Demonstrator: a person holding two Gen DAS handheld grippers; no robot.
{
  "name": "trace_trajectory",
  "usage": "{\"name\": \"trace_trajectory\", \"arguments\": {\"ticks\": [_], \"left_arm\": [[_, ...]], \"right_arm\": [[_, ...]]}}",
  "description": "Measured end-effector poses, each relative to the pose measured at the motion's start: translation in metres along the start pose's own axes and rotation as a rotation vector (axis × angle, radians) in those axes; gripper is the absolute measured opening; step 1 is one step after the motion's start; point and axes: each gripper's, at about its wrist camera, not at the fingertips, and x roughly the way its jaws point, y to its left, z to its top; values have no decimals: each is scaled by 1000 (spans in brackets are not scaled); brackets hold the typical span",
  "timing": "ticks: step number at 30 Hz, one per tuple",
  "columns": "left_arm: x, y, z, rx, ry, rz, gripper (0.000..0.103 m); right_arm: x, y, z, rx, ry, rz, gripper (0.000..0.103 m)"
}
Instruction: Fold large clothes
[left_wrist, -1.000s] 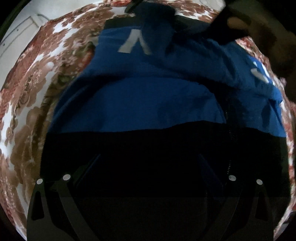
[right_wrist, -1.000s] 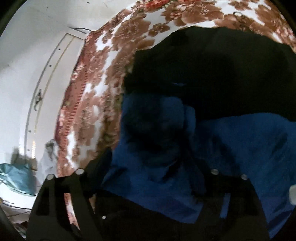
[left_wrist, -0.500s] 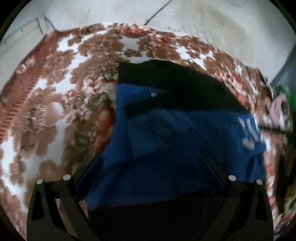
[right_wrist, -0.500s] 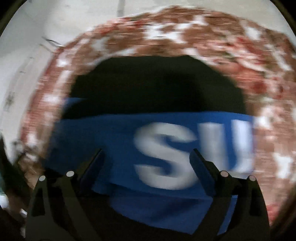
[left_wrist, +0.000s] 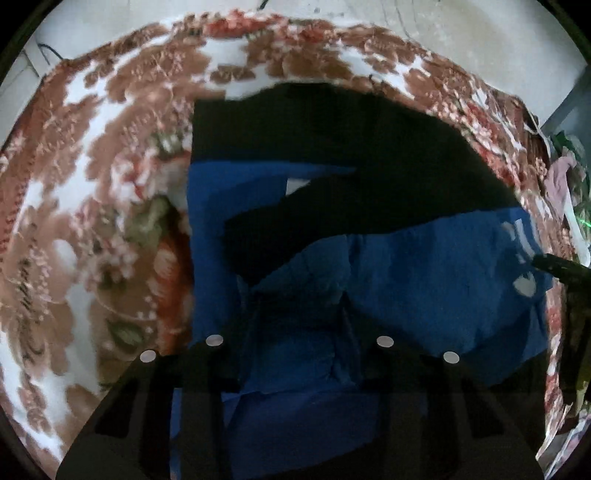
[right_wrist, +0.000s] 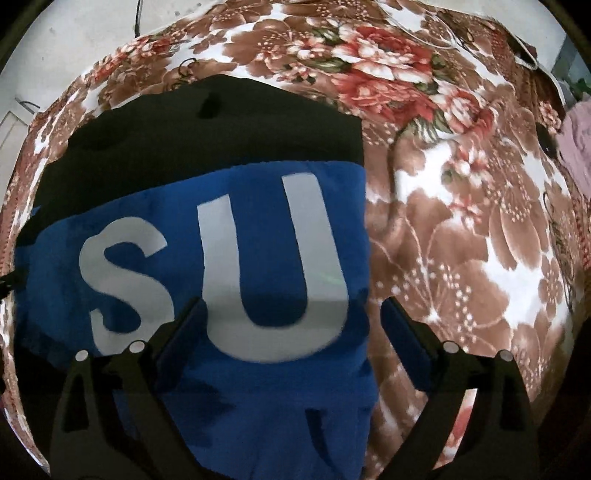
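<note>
Blue-and-black jacket (left_wrist: 424, 280) lies on flowered blanket (left_wrist: 92, 221). Left view: left gripper (left_wrist: 299, 343) just closed narrow, pinching a blue fold. Right view: right gripper (right_wrist: 291, 325) wide, just opening, over jacket's edge, gripping nothing.

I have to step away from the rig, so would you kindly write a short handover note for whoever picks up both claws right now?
Left claw: jaws have just been closing, and now look pinched on a bunched fold of the blue and black garment.
Right claw: open, over the garment's right edge below the white letters; holding nothing.
Garment lies on the floral blanket, blue panel folded over itself, black part farther away.
Done: partly folded, still uneven.
Left: probably carry the pinched fold across, flatten it, finish the remaining folds.
</note>
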Motion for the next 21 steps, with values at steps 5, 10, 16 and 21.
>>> {"name": "trace_trajectory", "arguments": {"ticks": [5,10,16,21], "left_arm": [[-48,4,36,35,-114,40,32],[-34,19,63,51,-150,78,32],[39,33,39,44,6,145,62],[-4,18,20,88,-80,254,80]], "right_arm": [[6,12,10,-66,-10,-5,95],[31,-8,17,25,2,-9,95],[41,-11,12,-23,-19,-44,98],[0,-19,5,33,-73,-61,98]]}}
